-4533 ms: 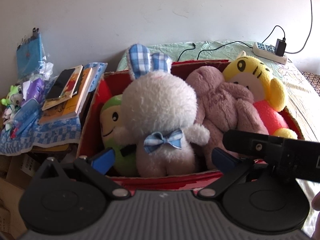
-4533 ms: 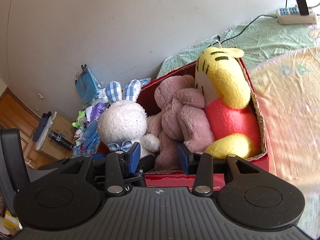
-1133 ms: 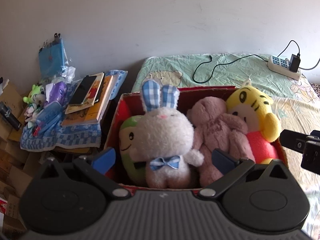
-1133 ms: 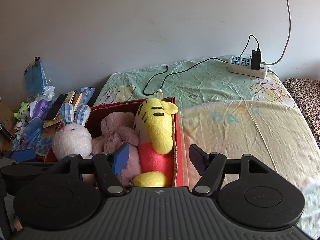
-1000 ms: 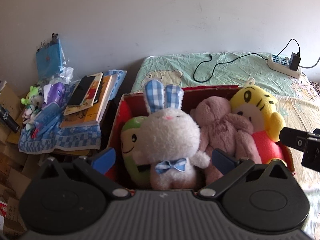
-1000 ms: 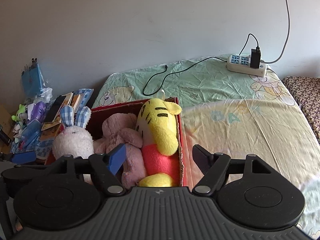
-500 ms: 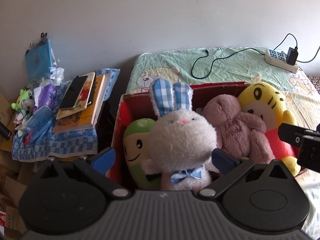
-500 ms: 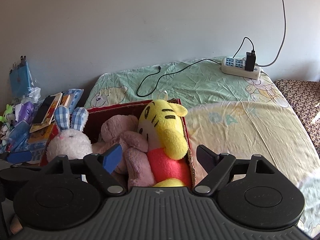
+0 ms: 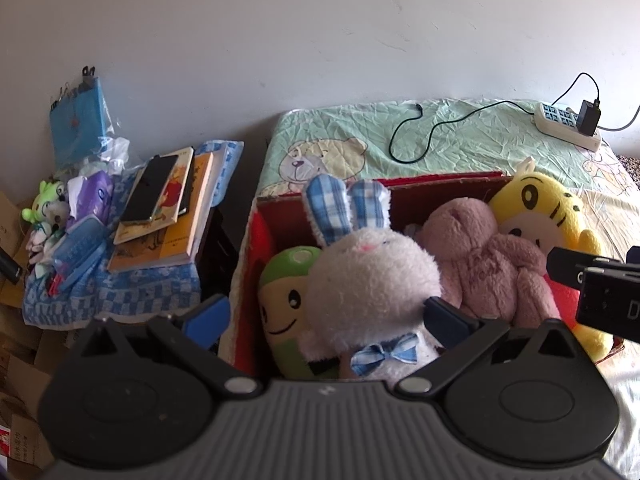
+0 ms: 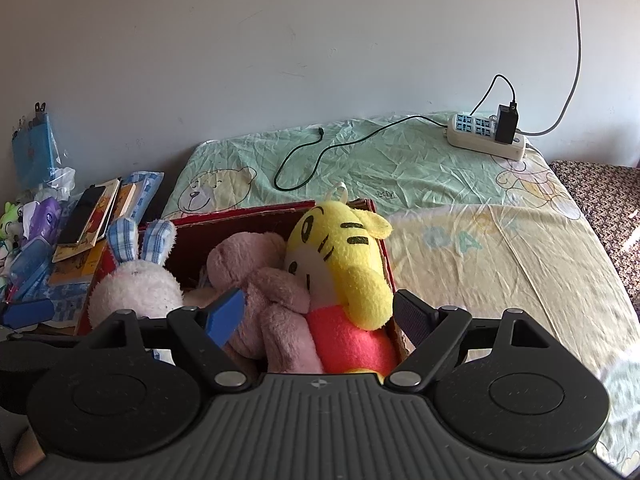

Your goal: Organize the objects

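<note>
Nearby, stacked books (image 9: 168, 216), power strip (image 10: 486, 136), cable (image 10: 344, 152) beside toy-filled box (image 9: 440, 184).

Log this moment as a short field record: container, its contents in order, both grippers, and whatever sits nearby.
container: red box on the bed
contents, left to right: green plush, white bunny, pink plush, yellow tiger plush
left gripper: open, holding nothing, in front of the bunny
right gripper: open, holding nothing, in front of the tiger
left of box: books with a phone on top
far end of bed: power strip
</note>
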The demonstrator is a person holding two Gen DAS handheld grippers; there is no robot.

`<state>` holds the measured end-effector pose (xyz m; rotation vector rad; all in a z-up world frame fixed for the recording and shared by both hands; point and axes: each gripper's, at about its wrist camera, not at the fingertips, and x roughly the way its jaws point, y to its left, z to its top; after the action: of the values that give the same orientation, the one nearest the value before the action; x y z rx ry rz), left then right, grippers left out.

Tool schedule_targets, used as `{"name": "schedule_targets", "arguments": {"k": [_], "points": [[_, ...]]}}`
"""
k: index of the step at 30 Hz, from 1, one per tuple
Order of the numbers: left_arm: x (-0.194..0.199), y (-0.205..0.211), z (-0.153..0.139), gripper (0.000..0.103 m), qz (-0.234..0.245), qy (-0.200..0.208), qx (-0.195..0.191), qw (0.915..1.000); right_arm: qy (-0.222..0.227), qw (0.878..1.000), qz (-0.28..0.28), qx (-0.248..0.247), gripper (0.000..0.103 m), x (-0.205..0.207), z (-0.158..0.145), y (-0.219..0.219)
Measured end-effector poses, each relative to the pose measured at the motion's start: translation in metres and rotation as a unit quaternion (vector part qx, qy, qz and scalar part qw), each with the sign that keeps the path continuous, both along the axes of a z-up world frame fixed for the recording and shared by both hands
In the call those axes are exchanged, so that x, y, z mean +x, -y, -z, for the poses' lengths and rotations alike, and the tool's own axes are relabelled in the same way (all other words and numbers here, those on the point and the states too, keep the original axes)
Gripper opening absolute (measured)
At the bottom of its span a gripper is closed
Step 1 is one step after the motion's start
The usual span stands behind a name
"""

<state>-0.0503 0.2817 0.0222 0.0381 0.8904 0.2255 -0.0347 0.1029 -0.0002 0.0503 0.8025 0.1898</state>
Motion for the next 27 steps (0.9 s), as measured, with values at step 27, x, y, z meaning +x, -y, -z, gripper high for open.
{"name": "schedule_targets", "arguments": {"k": [27], "points": [[-0.015, 0.006, -0.006, 0.103, -0.011, 0.008, 0.004, 0.9999, 0.001, 1.0, 0.007, 0.01, 0.084, -0.012, 0.002, 0.007]]}}
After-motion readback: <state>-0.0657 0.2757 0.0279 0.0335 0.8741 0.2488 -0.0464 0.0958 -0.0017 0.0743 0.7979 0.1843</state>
